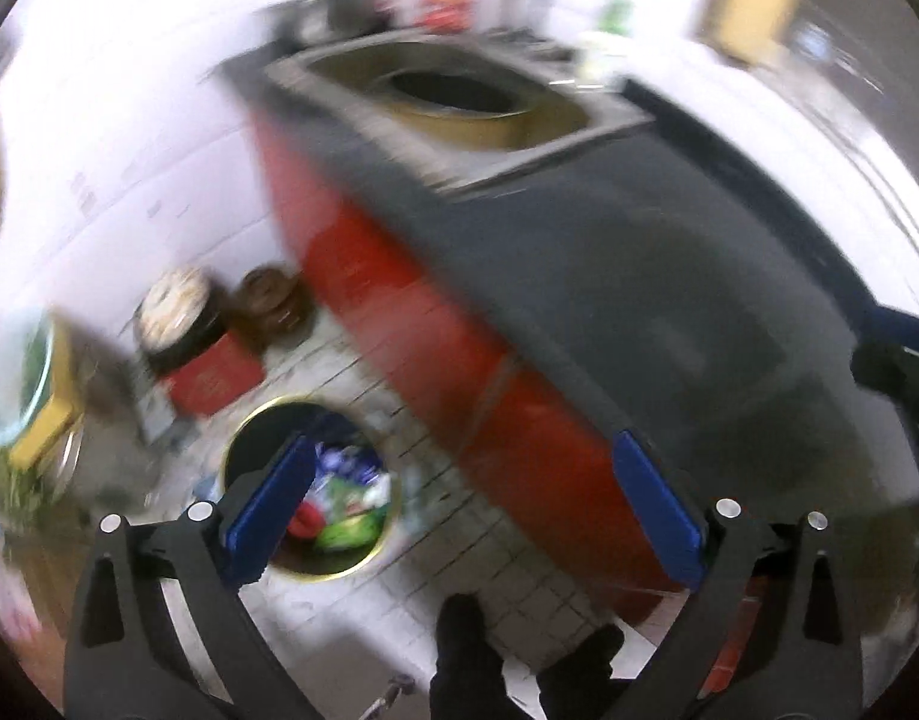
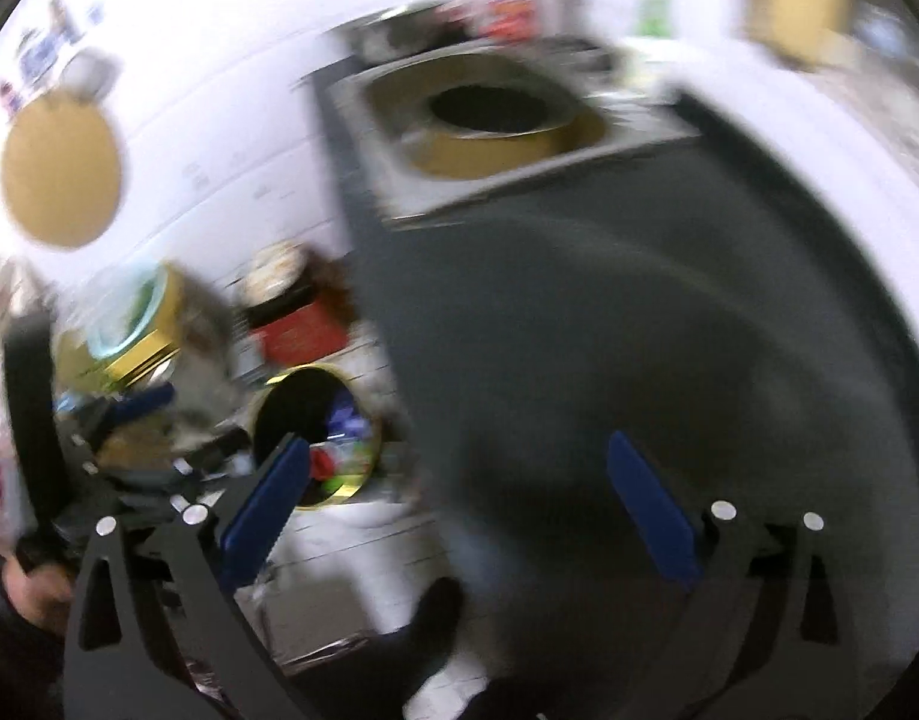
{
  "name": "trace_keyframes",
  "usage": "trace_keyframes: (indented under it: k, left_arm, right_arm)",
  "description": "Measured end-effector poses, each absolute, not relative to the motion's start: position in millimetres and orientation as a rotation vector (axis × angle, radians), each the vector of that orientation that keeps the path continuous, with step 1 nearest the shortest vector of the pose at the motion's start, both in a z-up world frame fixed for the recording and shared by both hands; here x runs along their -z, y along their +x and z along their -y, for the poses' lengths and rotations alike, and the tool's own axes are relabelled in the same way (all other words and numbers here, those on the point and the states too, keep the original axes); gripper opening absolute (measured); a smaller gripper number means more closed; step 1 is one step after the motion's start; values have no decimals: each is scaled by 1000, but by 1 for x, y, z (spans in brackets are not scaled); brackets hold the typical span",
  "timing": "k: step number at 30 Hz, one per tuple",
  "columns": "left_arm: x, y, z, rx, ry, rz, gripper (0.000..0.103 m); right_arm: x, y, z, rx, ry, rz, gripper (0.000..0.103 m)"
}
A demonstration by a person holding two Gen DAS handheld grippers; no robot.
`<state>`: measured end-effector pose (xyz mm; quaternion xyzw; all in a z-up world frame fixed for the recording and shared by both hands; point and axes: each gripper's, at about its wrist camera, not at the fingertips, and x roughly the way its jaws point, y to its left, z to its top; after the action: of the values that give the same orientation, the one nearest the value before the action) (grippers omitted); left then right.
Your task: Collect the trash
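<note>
Both views are motion-blurred. A round gold-rimmed trash bin (image 1: 237, 450) stands on the tiled floor, holding colourful wrappers (image 1: 345, 498) in red, green and blue. It also shows in the right wrist view (image 2: 291, 402). My left gripper (image 1: 465, 492) is open and empty, hovering above the bin and the counter's edge. My right gripper (image 2: 459, 492) is open and empty above the dark countertop (image 2: 639, 312). The left gripper (image 2: 129, 414) shows at the left of the right wrist view.
A dark countertop (image 1: 609, 252) with a red front (image 1: 411, 330) runs to a sink (image 1: 459, 96) holding a gold-sided pot. Jars and a red box (image 1: 213, 372) stand on the floor by the white tiled wall. My shoes (image 1: 465, 648) show below.
</note>
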<state>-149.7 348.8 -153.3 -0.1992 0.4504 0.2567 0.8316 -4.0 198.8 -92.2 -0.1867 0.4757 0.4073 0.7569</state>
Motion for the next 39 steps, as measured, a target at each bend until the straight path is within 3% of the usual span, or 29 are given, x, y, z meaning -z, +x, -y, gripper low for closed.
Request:
trace_keyframes:
  k: [9, 17, 26, 39]
  left_arm:
    - [99, -5, -199, -137, -195, -939, 96]
    - [80, 54, -105, 23, -125, -967, 96]
    - [80, 58, -56, 90, -3, -977, 96]
    - [77, 68, -65, 66, -9, -974, 96]
  right_arm:
    - [52, 37, 51, -325, -164, -963, 96]
    - [41, 16, 199, 25, 22, -928, 96]
    - [46, 7, 242, 90, 121, -948, 96]
    - [49, 15, 230, 55, 118, -965, 96]
